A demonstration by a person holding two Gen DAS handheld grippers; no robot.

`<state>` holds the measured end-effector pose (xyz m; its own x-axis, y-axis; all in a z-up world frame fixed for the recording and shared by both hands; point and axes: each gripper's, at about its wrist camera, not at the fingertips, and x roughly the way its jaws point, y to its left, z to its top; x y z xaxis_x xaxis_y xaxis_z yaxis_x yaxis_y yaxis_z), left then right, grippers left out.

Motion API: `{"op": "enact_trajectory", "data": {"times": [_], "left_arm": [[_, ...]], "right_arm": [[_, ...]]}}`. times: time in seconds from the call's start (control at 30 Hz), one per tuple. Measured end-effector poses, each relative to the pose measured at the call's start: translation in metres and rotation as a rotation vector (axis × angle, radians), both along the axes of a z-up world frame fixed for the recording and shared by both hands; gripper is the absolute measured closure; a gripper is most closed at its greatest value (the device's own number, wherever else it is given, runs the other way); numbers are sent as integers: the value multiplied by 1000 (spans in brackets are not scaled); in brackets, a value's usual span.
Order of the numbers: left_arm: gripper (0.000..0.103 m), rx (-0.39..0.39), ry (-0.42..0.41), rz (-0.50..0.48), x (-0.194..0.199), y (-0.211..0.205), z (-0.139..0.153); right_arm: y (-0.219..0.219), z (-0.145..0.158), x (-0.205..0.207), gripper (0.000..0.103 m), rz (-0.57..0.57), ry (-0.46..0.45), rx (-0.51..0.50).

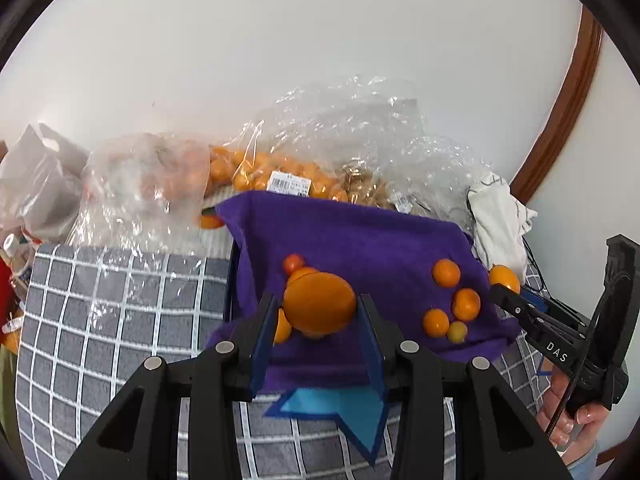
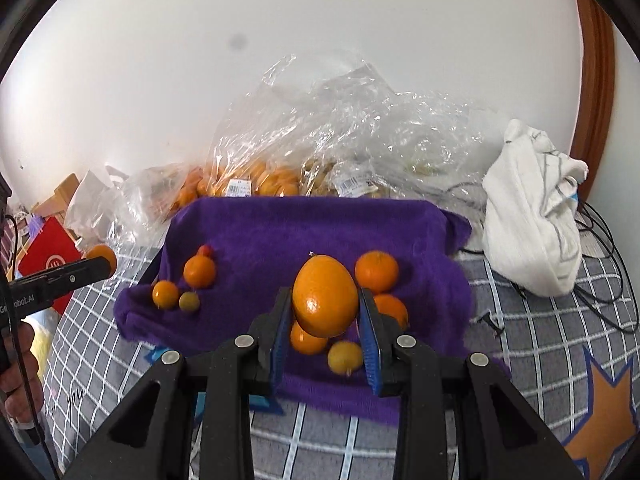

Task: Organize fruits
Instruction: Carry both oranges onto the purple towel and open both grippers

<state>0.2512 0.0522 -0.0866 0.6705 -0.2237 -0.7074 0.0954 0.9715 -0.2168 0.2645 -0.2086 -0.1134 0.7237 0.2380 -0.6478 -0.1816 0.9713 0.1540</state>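
While both grippers hang above the purple cloth (image 2: 320, 224), each carries one fruit. The left gripper (image 1: 318, 312) has its jaws clamped on a flattened orange (image 1: 320, 302), held clear of the cloth. The right gripper (image 2: 325, 312) has its jaws clamped on an oval orange (image 2: 325, 296), also clear of the cloth.

The cloth lies on a grey checked blanket (image 2: 520, 340). Loose fruit rests on it in two groups. In the right wrist view, one group sits at the left: a mandarin (image 2: 199, 271), a smaller orange fruit (image 2: 165, 294) and a greenish fruit (image 2: 189, 302) just beside it. The other group sits under and beside the right jaws: a round orange (image 2: 377, 272) and a yellow fruit (image 2: 345, 357) among them.

Behind the cloth, clear plastic bags (image 2: 340, 132) hold more orange fruit. A white cloth bundle (image 2: 532, 216) stands to the right of the cloth, with black cables near it.
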Motion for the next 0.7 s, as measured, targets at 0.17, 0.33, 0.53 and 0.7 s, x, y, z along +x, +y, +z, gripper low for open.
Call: {"op": "enact_trajectory", "data": {"times": [0.17,0.33,0.53,0.7], "left_arm": [[65,3,-11,15,17,4,2],[65,-15,-5,27,33,8,-2],[65,-12,20,12,46,1,-14],[65,-14,42,-14,47,-6,-27]], "right_arm": [[0,0,18,71,-9,-1,8],[8,-13,38,71,5,30,-1],[24,-44,54,71,28,97,-45],[26,-57,62,71,25,131,-61]]}}
